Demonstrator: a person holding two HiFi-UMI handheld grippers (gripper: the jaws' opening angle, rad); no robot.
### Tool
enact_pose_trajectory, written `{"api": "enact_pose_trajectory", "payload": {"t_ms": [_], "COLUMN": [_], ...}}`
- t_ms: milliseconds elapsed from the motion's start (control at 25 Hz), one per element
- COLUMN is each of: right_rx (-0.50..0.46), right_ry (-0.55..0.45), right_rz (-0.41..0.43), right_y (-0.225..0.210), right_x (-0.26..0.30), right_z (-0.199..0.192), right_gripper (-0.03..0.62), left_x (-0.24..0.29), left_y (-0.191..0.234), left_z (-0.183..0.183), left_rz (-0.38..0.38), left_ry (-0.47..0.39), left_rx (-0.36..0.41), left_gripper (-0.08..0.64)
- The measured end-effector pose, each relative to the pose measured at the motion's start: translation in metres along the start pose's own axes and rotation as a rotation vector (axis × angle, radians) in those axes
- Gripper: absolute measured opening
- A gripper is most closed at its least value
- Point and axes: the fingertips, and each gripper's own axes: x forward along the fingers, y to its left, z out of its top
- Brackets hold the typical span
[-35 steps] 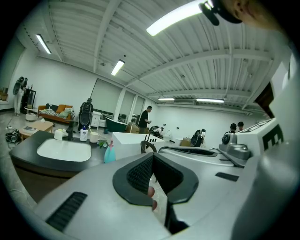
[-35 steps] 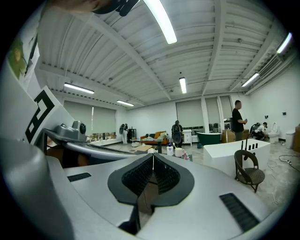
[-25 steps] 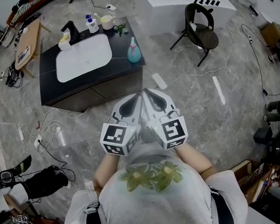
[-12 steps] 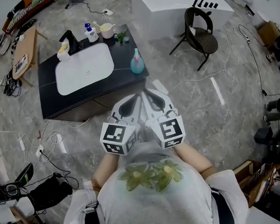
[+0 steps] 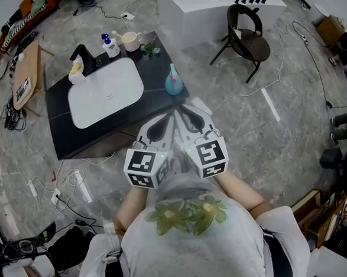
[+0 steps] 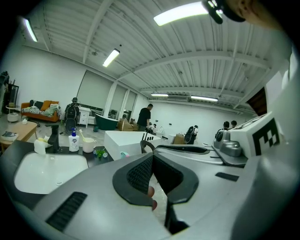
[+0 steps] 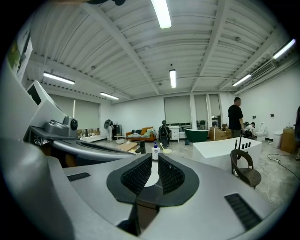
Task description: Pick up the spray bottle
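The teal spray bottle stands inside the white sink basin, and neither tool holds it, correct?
No. The teal spray bottle stands on the black counter beside the white sink basin, not inside it, as the head view shows. Neither the left tool nor the right tool holds it.

I see the spray bottle (image 5: 174, 82) at the right edge of the surface (image 5: 158, 67), right of the sink basin (image 5: 105, 92), with faucet (image 5: 84, 56), pump bottle (image 5: 111, 45) and cup (image 5: 130, 41) behind the basin, and a chair (image 5: 249, 42) farther right.
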Motion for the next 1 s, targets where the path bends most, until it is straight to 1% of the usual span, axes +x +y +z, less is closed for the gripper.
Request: {"api": "enact_pose_trajectory", "payload": {"t_ms": [120, 320, 600, 760, 1000], "right_rx": [0.003, 0.015, 0.010, 0.014, 0.020], "right_ry": [0.009, 0.027, 0.049, 0.065, 0.081], "right_rz": [-0.030, -0.045, -0.039, -0.034, -0.023], "right_y": [-0.003, -0.008, -0.010, -0.011, -0.020], "right_x": [0.005, 0.006, 0.003, 0.011, 0.025], "right_z": [-0.003, -0.006, -0.009, -0.012, -0.013], "right_gripper": [0.025, 0.026, 0.026, 0.029, 0.072], "left_x": [0.004, 0.007, 0.007, 0.010, 0.020], "left_y": [0.004, 0.002, -0.001, 0.006, 0.016], "left_z": [-0.003, -0.007, -0.008, -0.007, -0.005], "left_rz": [-0.018, -0.029, -0.022, -0.019, -0.007], "left_ry": [0.009, 0.015, 0.005, 0.007, 0.015], "left_rx": [-0.001, -0.009, -0.026, -0.039, -0.047], "left_gripper": [0.006, 0.006, 0.006, 0.006, 0.006]}}
